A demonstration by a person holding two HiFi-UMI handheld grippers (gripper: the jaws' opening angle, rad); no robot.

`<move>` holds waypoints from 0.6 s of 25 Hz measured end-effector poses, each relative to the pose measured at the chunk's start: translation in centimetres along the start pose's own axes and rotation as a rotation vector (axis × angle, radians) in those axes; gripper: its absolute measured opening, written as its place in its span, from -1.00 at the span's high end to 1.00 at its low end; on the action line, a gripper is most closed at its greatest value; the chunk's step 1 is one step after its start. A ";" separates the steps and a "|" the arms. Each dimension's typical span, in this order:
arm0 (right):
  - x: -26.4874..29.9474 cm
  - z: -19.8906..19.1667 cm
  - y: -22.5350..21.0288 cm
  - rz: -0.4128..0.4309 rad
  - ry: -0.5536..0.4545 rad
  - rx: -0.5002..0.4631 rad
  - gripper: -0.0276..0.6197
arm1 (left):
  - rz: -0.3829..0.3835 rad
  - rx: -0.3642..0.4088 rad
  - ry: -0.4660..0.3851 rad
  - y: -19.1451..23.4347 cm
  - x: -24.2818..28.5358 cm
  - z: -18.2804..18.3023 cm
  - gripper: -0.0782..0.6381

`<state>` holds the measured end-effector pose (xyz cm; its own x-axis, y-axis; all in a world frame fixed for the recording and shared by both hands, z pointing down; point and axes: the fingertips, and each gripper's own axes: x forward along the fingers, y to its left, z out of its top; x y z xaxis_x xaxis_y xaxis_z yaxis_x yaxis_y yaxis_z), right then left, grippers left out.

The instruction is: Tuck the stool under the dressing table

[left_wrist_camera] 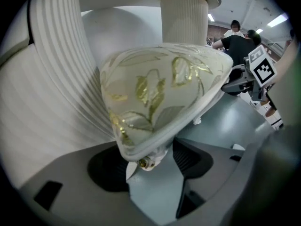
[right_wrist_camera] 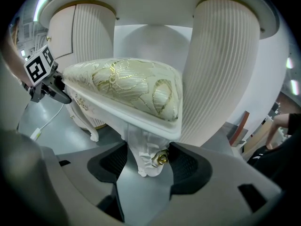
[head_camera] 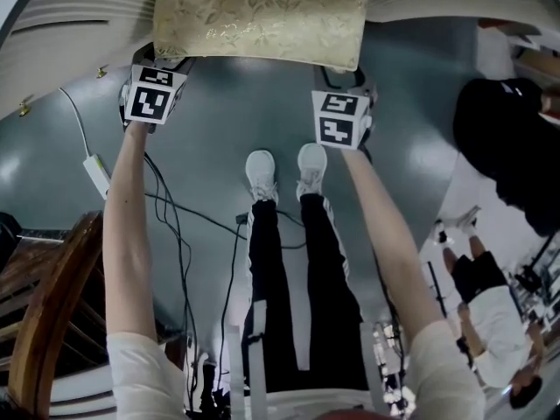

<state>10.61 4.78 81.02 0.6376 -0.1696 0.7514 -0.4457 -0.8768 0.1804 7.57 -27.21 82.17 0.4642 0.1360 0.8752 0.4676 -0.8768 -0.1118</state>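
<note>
Dressing table (right_wrist_camera: 155, 4): white, fluted pedestals (right_wrist_camera: 221, 69) flanking the knee gap.
Stool (right_wrist_camera: 141, 121): gold-leaf cushion (head_camera: 260, 16), standing between the pedestals, near edge toward both grippers.
Left gripper (left_wrist_camera: 149, 166): clamped on stool's carved corner.
Right gripper (right_wrist_camera: 149, 161): clamped likewise, opposite corner.

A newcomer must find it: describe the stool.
Look at the white dressing table with ribbed columns. At the gap between them, on the grey floor, stands the stool. Alone here it has a cream cushion with gold leaves and carved white legs with gold studs.
</note>
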 end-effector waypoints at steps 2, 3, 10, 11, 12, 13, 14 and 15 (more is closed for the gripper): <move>0.9 1.3 0.2 -0.004 0.000 0.005 0.06 | 0.032 0.004 0.016 1.5 0.3 0.7 -0.01; 1.5 2.0 0.0 -0.004 0.000 -0.001 0.06 | 0.042 0.000 0.017 2.1 0.6 1.2 -0.01; 4.6 5.6 -2.7 0.024 0.009 -0.080 0.06 | 0.073 -0.067 -0.055 2.6 1.8 3.5 -0.01; 4.9 5.9 -3.0 0.025 0.009 -0.087 0.06 | 0.076 -0.071 -0.061 2.6 2.0 3.8 -0.01; 5.2 6.2 -3.3 0.027 0.006 -0.092 0.06 | 0.078 -0.074 -0.064 2.7 2.2 4.1 -0.01; 5.4 6.4 -3.5 0.028 0.003 -0.097 0.06 | 0.080 -0.075 -0.066 2.8 2.3 4.3 -0.01; 5.7 6.7 -3.7 0.030 -0.002 -0.101 0.06 | 0.082 -0.077 -0.069 3.0 2.4 4.6 -0.01; 5.9 7.1 -3.9 0.031 -0.006 -0.105 0.06 | 0.084 -0.080 -0.072 3.1 2.5 4.8 -0.01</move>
<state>20.51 3.99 80.24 0.6264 -0.1992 0.7536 -0.5284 -0.8193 0.2227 13.79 -27.35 81.71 0.5536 0.0905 0.8279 0.3645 -0.9201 -0.1432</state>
